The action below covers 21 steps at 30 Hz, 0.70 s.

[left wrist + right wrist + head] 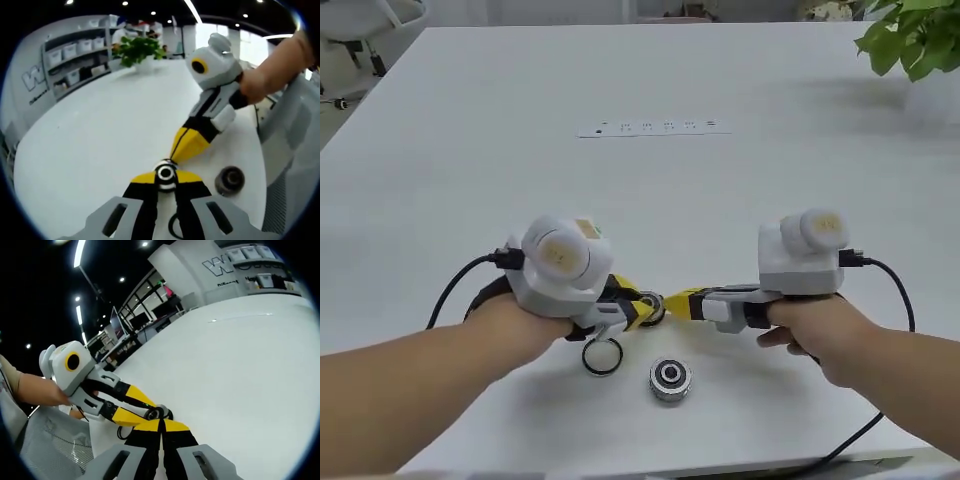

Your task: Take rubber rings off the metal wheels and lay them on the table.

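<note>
The left hand-held gripper (165, 179) is clenching a small wheel (165, 171) between its yellow tips, holding it just above the white bench (650, 200) near the front edge. The wheel is showing its round face to the left gripper view: a pale metal centre with a dark hub, and a dark band running around the outside. The right hand-held gripper (161, 424) is pointing straight at it from the other side with its jaws pressed together, the tips touching the wheel's rim. I cannot tell whether they are pinching the dark band or only resting against it.

Two more pieces are lying on the bench just below the meeting tips. A loose black rubber ring (602, 357) is lying flat under the left hand-held gripper. Beside it, apart from it, a second wheel (670, 379) is sitting on its side, shiny metal with a dark centre. Farther back, a white power strip (653, 127) is lying across the bench, and a green plant (910, 35) is standing at the far right corner.
</note>
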### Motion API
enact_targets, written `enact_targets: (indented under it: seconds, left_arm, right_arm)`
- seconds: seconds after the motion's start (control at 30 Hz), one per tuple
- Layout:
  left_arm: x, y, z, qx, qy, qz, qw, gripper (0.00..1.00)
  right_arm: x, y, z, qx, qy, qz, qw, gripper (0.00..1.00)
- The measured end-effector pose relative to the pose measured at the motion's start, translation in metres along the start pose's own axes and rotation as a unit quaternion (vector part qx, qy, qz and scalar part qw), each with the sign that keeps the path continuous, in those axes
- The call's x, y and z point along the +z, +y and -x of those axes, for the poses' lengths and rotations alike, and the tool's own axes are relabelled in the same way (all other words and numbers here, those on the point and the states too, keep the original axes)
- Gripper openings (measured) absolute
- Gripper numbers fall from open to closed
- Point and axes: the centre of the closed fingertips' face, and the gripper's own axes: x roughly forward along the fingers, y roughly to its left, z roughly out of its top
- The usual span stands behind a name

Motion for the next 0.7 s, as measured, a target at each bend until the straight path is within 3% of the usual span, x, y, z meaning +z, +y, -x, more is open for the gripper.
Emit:
enact_targets:
  seconds: [0.3, 0.53, 0.7]
  left_arm:
    - [-0.0004, 0.0008, 0.0006, 0.002, -0.002, 0.002, 1.0, 0.12]
    - [-0.0009, 0.001, 0.0009, 0.009, -0.001, 0.008, 0.9999, 0.12]
    - [-0.0014, 0.0008, 0.0011, 0.01, -0.001, 0.008, 0.9999, 0.12]
  right_arm:
    - [0.0007, 0.0038, -0.0022, 0.0, -0.003, 0.011, 0.9999, 0.0]
    - [0.0017, 0.0057, -0.0044, -0.018, 0.01, 0.045, 0.9988, 0.0]
    - [0.0008, 0.0087, -0.0049, -0.017, 0.012, 0.034, 0.9992, 0.0]
